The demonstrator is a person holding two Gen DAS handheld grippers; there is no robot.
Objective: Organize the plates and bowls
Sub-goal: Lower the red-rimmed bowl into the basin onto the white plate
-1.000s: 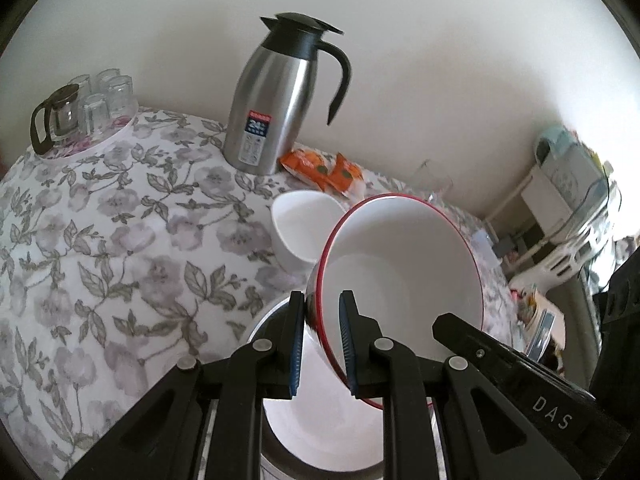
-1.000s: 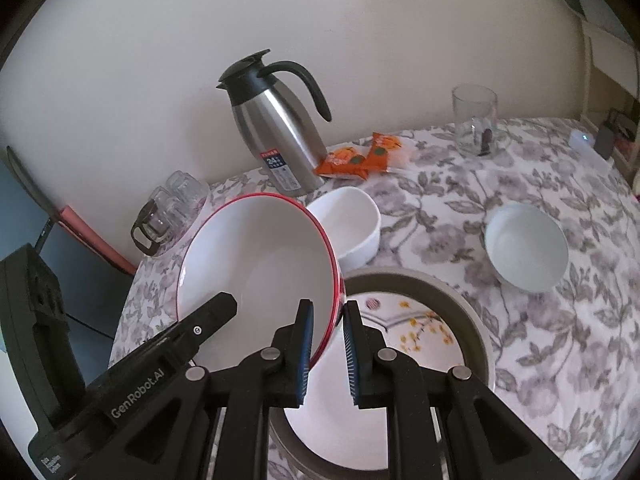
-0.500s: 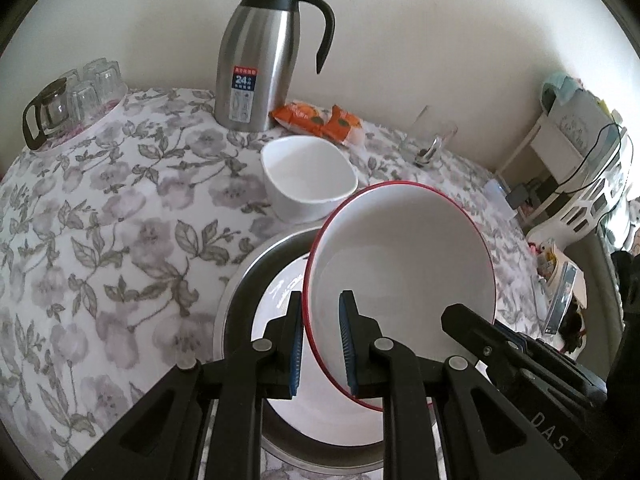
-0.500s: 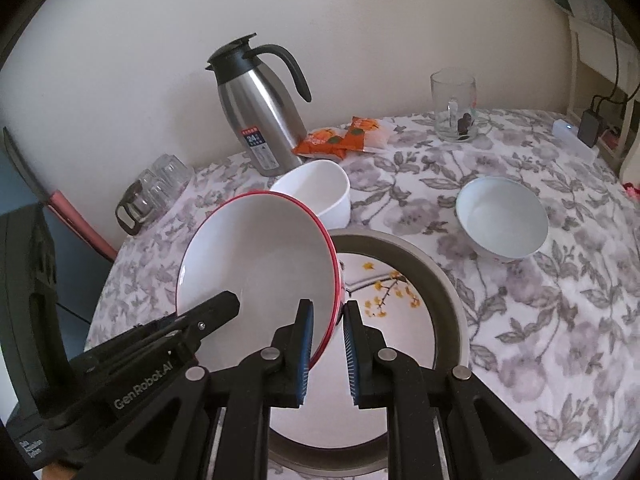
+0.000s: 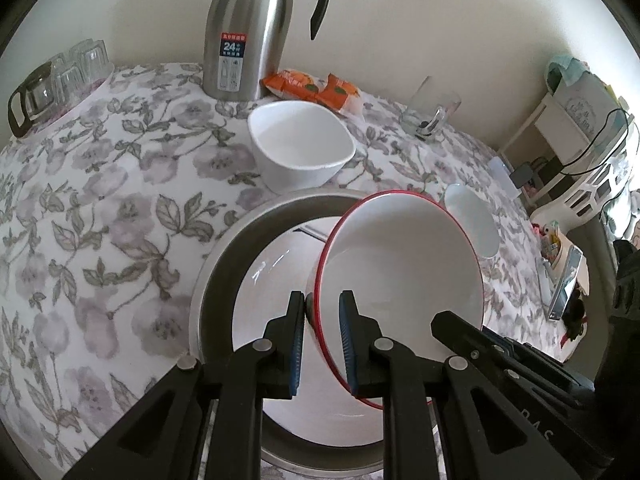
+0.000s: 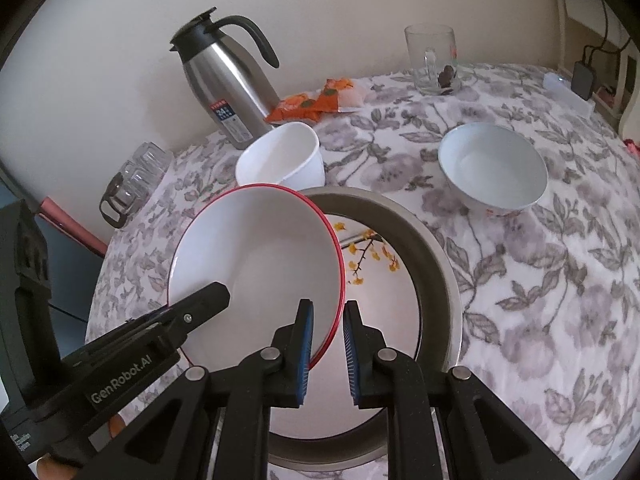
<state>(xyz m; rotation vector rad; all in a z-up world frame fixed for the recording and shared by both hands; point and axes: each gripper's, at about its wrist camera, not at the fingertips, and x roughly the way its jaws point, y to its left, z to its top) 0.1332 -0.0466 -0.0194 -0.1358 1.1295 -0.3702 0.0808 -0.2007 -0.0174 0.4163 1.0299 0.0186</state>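
Note:
A red-rimmed white bowl (image 5: pixel 400 276) (image 6: pixel 260 264) hangs tilted over a large grey-rimmed plate (image 5: pixel 224 252) (image 6: pixel 436 268) with a yellow flower print. My left gripper (image 5: pixel 322 344) is shut on the bowl's left rim. My right gripper (image 6: pixel 328 344) is shut on its right rim. A squarish white bowl (image 5: pixel 300 148) (image 6: pixel 280 158) stands just behind the plate. A round white bowl (image 6: pixel 492 168) (image 5: pixel 474 220) stands to the plate's right.
A steel thermos jug (image 5: pixel 244 32) (image 6: pixel 224 80), an orange snack packet (image 5: pixel 316 88), a glass mug (image 6: pixel 434 60) and a tray of small glasses (image 5: pixel 52 80) stand along the back of the floral tablecloth. A cluttered shelf (image 5: pixel 580 120) is beyond the table's right edge.
Both grippers have carried the red-rimmed bowl forward and lower over the large plate. More of the plate and the far bowls now shows.

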